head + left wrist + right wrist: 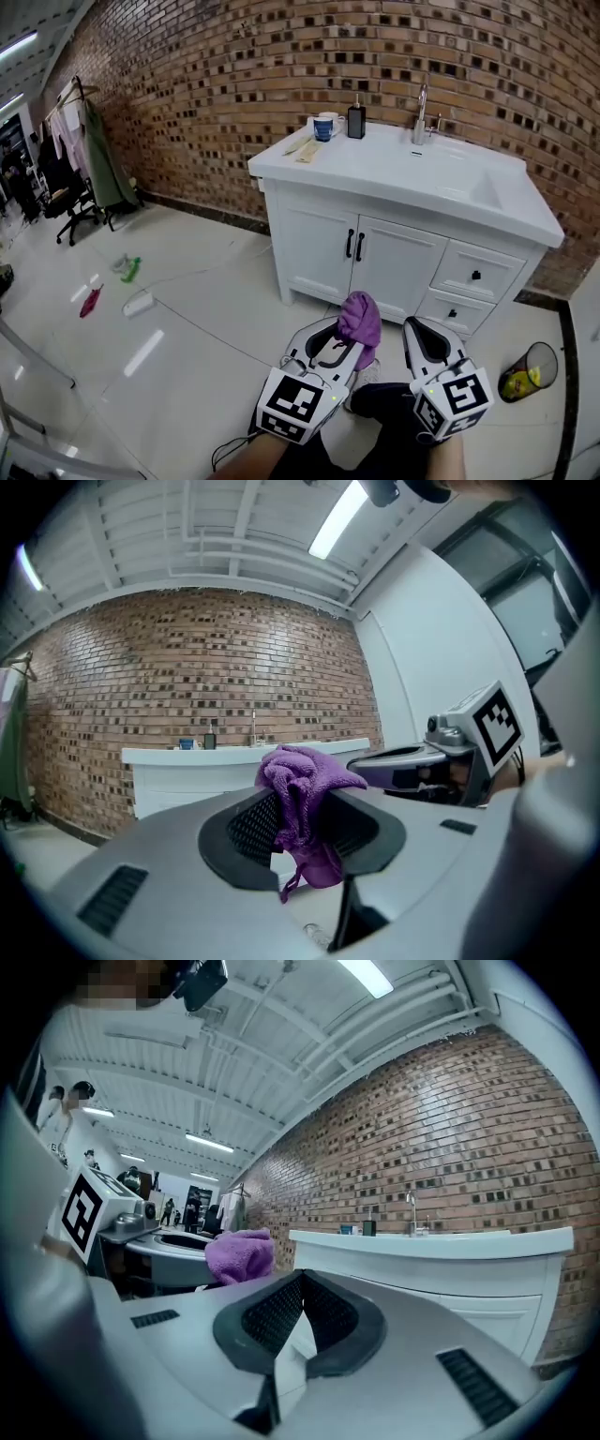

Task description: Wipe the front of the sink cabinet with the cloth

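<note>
At the far left of the head view, a clothes rack (89,141) is seen against a brick wall, and a few small dropped items (131,270) are scattered on the glossy white floor.

Low in the middle, the left gripper (349,334) is held out. Its jaws are clenched on a purple cloth (360,319), which is bunched above the tips, with a loose tail seen hanging below in the left gripper view.

Beyond it the white sink cabinet (314,244) is seen, well apart from both grippers. Twin doors with dark handles (353,246) are set to the left and two drawers (475,275) to the right. A cup (325,125), a dark bottle (356,120) and a tap (422,117) are set on the counter.

Just right of the cloth, the right gripper (419,330) is held with its jaws pressed together on nothing.

At the far right a wire waste basket (525,373) is seen on the floor.

No wiping appears to be under way yet. For a good wipe, the bunched cloth should be brought flat against the door panels, so that fabric rather than jaw tips is pressed on the paint. Overlapping strokes are likely best, with the handles worked around.
</note>
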The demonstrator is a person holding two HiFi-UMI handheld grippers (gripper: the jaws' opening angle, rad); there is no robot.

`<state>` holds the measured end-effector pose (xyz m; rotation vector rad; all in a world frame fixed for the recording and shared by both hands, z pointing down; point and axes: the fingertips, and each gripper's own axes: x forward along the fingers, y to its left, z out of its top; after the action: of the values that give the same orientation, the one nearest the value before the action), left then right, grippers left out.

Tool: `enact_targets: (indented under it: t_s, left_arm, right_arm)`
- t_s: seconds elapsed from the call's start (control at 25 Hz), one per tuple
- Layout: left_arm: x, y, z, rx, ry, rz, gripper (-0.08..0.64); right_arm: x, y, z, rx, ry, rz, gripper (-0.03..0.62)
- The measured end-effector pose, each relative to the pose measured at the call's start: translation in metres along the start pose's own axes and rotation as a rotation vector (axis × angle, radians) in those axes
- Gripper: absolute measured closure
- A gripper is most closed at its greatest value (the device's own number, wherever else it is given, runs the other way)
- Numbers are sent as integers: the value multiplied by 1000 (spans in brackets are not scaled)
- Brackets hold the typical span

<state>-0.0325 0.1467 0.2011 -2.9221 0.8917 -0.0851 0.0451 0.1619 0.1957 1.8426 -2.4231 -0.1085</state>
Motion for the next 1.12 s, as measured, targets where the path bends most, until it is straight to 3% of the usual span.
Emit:
enact_targets:
  t_s: [0.36, 0.56, 0.88, 1.12]
  left_arm:
    - [49, -29, 17, -25, -40, -73, 443]
    - [78, -39, 12, -16, -14, -97, 443]
    - [164, -41, -8, -6, 26, -160, 443]
    - [229, -38, -30, -10, 53, -205, 443]
  right_arm:
    - [-28, -47, 7, -41, -6, -88, 591]
    - [-36, -73, 12, -67, -31, -110, 591]
    - [-12, -134, -21, -57, -13, -130, 591]
    - [3, -184, -48, -32, -10, -197, 591]
